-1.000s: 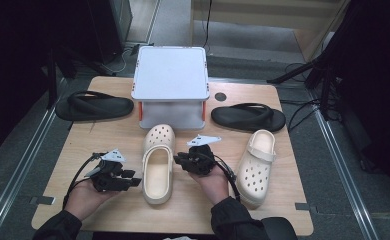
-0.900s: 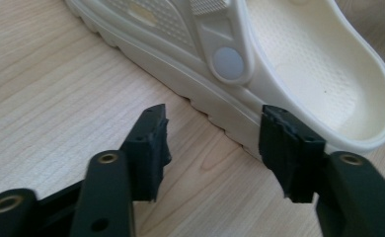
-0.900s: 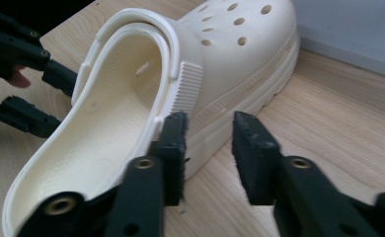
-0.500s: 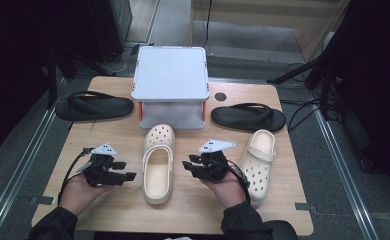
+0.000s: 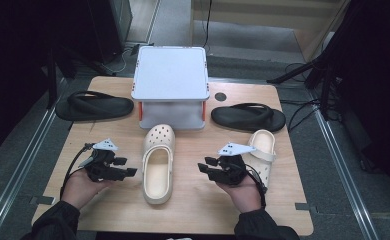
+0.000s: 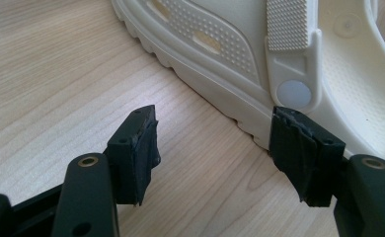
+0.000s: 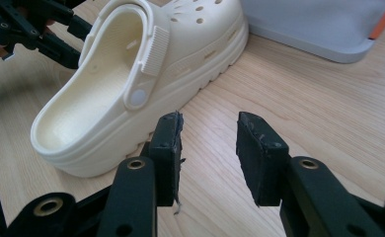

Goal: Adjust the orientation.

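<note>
A cream clog (image 5: 159, 145) lies in the middle of the wooden table (image 5: 193, 205), toe toward the far side. My left gripper (image 5: 127, 166) rests just left of it, open; its jaws have just been opening, and in the left gripper view (image 6: 215, 128) only bare wood lies between them, with the clog's sole edge (image 6: 230, 44) close ahead. My right gripper (image 5: 204, 164) is to the clog's right, a gap away, and also open after just opening. In the right gripper view (image 7: 208, 123) nothing sits between the jaws, and the clog (image 7: 146, 74) lies ahead to the left.
A second cream clog (image 5: 264, 142) lies right of my right hand. Black flip-flops lie at the far left (image 5: 94, 106) and far right (image 5: 248, 117). A grey lidded box (image 5: 171, 75) with orange latches stands at the table's back centre.
Both grippers were at the middle clog's sides; their jaws have opened. The right hand has drawn away to the right, and the left hand has hardly shifted.
</note>
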A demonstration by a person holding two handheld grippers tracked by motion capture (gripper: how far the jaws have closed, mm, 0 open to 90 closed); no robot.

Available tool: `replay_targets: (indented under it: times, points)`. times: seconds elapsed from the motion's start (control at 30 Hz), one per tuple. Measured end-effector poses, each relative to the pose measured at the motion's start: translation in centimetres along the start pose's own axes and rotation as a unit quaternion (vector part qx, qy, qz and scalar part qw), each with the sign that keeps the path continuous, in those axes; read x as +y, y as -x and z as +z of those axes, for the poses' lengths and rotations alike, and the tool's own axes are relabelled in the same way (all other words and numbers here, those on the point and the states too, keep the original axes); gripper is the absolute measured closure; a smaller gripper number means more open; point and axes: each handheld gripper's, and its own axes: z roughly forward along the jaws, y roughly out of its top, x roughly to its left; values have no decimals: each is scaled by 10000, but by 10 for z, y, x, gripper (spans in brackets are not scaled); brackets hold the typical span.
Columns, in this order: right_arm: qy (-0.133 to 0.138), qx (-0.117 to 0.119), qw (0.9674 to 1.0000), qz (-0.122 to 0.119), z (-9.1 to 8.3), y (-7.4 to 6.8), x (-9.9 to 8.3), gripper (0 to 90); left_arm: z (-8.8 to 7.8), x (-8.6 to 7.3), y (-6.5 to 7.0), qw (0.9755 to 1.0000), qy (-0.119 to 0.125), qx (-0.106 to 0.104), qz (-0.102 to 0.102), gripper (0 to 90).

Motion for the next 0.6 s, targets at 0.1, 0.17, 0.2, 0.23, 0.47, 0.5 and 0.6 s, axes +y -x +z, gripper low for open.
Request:
replay_targets:
  times: [0.1, 0.17, 0.2, 0.23, 0.47, 0.5, 0.6]
  points:
    - [52, -43, 10000, 17, -10, 4, -4, 648, 0, 2, -2, 10000, -2, 7, -4, 358]
    - [89, -102, 9999, 13, -16, 6, -7, 663, 1, 3, -4, 10000, 43, -7, -36, 358]
    - [107, -118, 9999, 23, -20, 7, -9, 671, 1, 4, -4, 10000, 78, -12, -56, 358]
    - [101, -132, 9998, 55, -23, 8, -10, 684, 1, 4, -4, 9999, 90, 3, -106, 358]
    - [199, -276, 9993, 165, -47, 16, -23, 749, 0, 11, -11, 9998, 83, 97, -123, 365]
    - [192, -307, 9992, 191, -50, 17, -25, 761, 0, 12, -12, 9998, 69, 109, -133, 365]
    - [171, -376, 9989, 222, -55, 19, -29, 785, 0, 13, -14, 9998, 75, 108, -135, 365]
